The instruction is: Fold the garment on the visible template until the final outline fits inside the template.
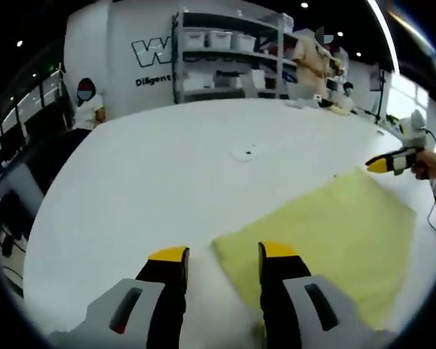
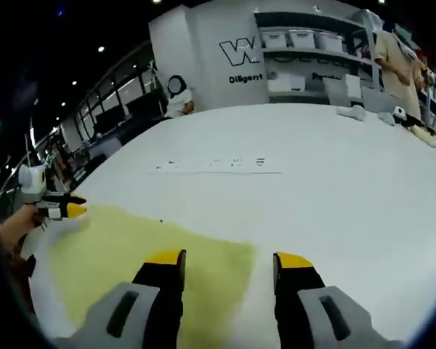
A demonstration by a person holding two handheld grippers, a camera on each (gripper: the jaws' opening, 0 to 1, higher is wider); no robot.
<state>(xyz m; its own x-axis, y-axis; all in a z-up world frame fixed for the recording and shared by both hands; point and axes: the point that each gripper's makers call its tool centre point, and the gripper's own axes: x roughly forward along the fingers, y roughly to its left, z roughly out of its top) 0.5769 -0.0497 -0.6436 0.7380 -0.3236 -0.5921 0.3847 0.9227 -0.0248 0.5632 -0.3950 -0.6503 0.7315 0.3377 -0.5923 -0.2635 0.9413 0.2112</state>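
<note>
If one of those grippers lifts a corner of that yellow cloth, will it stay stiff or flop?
Probably flop: the yellow cloth lies thin and flat against the white table, like soft fabric. It looks light, so a corner should lift easily. It may slide when pushed, since the tabletop looks smooth.

The yellow cloth (image 1: 327, 243) runs out of the left gripper view at 4 o'clock, its near corner hidden behind the jaws. Wall lettering (image 1: 154, 65) at 11 o'clock is cut short by shelves (image 1: 229, 54). Small marks (image 2: 214, 163) on the table (image 2: 334, 189) are unreadable.
</note>
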